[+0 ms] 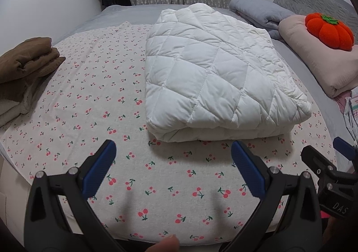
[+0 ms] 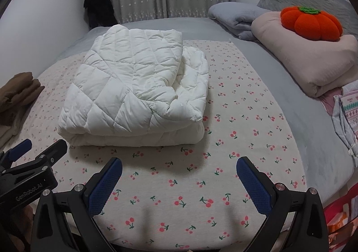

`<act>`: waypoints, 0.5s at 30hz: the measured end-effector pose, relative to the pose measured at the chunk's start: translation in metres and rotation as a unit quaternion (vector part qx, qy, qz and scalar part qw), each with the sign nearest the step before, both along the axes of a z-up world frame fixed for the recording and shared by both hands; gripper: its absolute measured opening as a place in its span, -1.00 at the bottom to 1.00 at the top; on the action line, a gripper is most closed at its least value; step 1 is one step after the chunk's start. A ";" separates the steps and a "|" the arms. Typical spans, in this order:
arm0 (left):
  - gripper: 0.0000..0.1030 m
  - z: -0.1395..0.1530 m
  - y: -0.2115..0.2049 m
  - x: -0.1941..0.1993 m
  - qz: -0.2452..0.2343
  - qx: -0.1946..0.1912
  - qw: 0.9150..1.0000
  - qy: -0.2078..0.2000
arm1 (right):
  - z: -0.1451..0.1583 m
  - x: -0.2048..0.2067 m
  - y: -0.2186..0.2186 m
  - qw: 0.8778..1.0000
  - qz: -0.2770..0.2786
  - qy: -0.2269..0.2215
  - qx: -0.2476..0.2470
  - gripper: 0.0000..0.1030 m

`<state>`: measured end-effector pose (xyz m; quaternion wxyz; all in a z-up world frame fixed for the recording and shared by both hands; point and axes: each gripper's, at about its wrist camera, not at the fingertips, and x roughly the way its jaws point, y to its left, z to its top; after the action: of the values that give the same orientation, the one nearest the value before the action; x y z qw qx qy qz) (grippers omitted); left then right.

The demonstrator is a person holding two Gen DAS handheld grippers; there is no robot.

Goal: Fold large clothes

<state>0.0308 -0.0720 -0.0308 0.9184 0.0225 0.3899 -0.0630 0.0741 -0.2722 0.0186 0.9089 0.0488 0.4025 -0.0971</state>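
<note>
**A folded white coat on the cherry cloth, both tongs wide and holding nothing**

The white puffy coat (image 1: 214,73) lies folded in a thick bundle on the cherry cloth (image 1: 89,95) that covers the near part of the bed (image 1: 125,11). It sits in the middle of the cloth, a little way in front of both tongs.

The right wrist view shows the coat's (image 2: 134,91) right side, where the top layer ends in a loose, crumpled edge and a lower layer pokes out beside it. The left wrist view shows the smooth quilted top and the rounded fold at the near end. The left view also shows more of the folded brown clothes (image 1: 26,59) at the left edge of the cloth. The right view shows more of the patterned clothes (image 2: 349,113) at the far right of the bed. Both views show the orange pumpkin toy (image 1: 327,30) sitting on a pink folded blanket (image 1: 313,62).

The left tongs (image 1: 173,155) hang low over the near edge of the cloth, pointing at the coat, with the blue pads far apart. The right tongs (image 2: 179,169) are just beside them, held the same way, also spread wide. Neither touches the coat. A fingertip (image 1: 165,244) shows at the bottom of the left view.
</note>
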 end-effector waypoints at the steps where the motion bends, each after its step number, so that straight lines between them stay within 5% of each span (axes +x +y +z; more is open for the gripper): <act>1: 0.99 0.000 -0.001 0.000 -0.001 0.000 1.000 0.000 | 0.000 0.000 0.000 1.000 -0.001 -0.001 -0.001 1.00; 15: 0.99 -0.002 -0.005 0.000 -0.004 -0.001 1.000 0.005 | 0.001 -0.001 -0.004 1.000 -0.008 -0.001 -0.003 1.00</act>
<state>0.0308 -0.0773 -0.0326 0.9162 0.0231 0.3943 -0.0674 0.0726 -0.2766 0.0193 0.9087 0.0492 0.4009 -0.1053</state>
